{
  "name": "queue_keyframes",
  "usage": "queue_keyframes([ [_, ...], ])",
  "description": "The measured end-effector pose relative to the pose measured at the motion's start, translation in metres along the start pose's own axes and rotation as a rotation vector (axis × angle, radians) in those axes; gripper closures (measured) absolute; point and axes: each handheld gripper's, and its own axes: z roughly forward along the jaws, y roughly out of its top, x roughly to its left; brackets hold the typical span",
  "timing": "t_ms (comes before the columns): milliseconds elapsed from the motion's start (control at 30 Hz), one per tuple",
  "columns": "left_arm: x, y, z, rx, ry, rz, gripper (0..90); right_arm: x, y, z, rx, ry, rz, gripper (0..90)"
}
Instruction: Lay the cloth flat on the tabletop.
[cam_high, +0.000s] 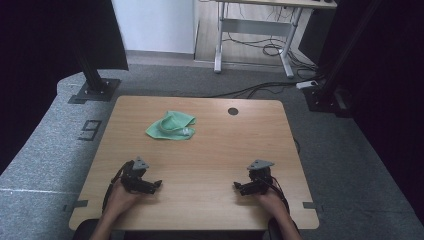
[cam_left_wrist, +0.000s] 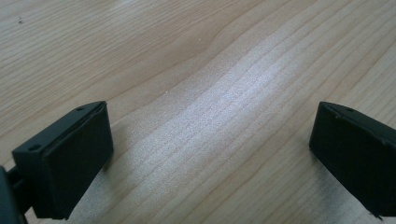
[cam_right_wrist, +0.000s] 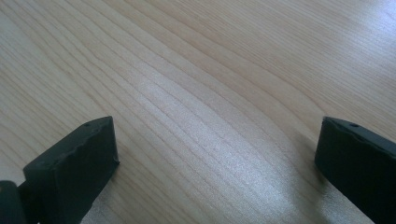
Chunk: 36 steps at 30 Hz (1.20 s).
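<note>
We see a light wooden desk (cam_high: 210, 165) from above, with a person's forearms coming in from the near edge, each hand holding a two-jawed claw low over the wood. The left claw (cam_high: 156, 184) sits toward the near left corner and the right claw (cam_high: 237, 186) toward the near right, their tips pointing inward at each other, well apart. In the left gripper view and the right gripper view alike, the black jaws stand spread wide with nothing but bare wood grain between them, so both claws are released and hold nothing. The one thing on the desk is a crumpled green cloth (cam_high: 171, 126), lying toward the far side, left of centre, well away from both claws; a small dark round hole (cam_high: 233, 111) is set in the desk near the far edge to its right. We judge that the work has not yet begun and the hands are at rest. The next move likely calls for reaching forward to the cloth, the left claw being nearer, and closing on an edge or fold.
</note>
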Motion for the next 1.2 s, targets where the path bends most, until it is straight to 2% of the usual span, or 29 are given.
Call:
queue_keyframes([
  [300,-0.001,0.003,0.002,-0.002,0.025,-0.030,0.0,0.000,0.000,0.000,0.000,0.000,0.000,0.0],
  [667,-0.001,0.005,0.004,-0.002,0.023,-0.029,0.0,0.000,0.000,0.000,0.000,0.000,0.000,0.0],
  [867,-0.002,0.006,0.005,-0.006,0.033,-0.042,0.3,0.000,0.000,0.000,0.000,0.000,0.000,0.0],
  [1200,-0.004,0.015,0.006,-0.009,0.017,-0.035,2.9,0.000,0.000,0.000,0.000,0.003,-0.001,0.0],
])
